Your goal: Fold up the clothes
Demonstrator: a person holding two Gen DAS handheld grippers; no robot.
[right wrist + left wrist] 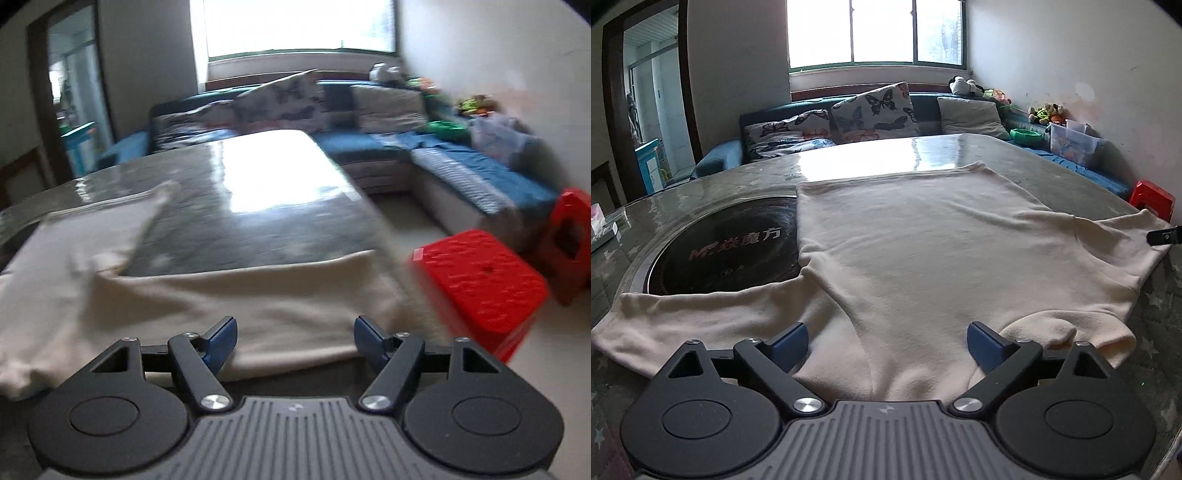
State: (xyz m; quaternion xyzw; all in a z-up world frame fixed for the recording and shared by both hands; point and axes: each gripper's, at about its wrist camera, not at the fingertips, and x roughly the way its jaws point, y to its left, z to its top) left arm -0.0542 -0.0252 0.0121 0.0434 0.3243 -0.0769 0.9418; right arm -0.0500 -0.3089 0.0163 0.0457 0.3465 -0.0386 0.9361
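Spread flat on one glossy marbled table, a single cream sweater, back or front impossible to tell, with two sleeves out to either side. Covering part of the sweater's left edge region: one round black induction plate set into the table, its right portion hidden under the cloth, printed lettering partly cut off. Beyond the table's far edge, one blue sofa under the window, with three cushions counted: two butterfly-print, one plain grey. Right of the sofa, one clear plastic box and a few small plush toys, too small to number surely. Off the table's right side, two red plastic stools in the right wrist view, only a corner of one in the left.

Left gripper low over the sweater's near middle, blue pads spread wide apart, nothing between them but cloth lying beneath. Right gripper over the sweater's right sleeve near the table's right edge, fingers likewise parted, grasping nothing. Whole right wrist view smeared by blur; sleeve edge and table rim hard to separate there. At the left view's right border, a small dark tip, mostly cut off, unidentifiable.
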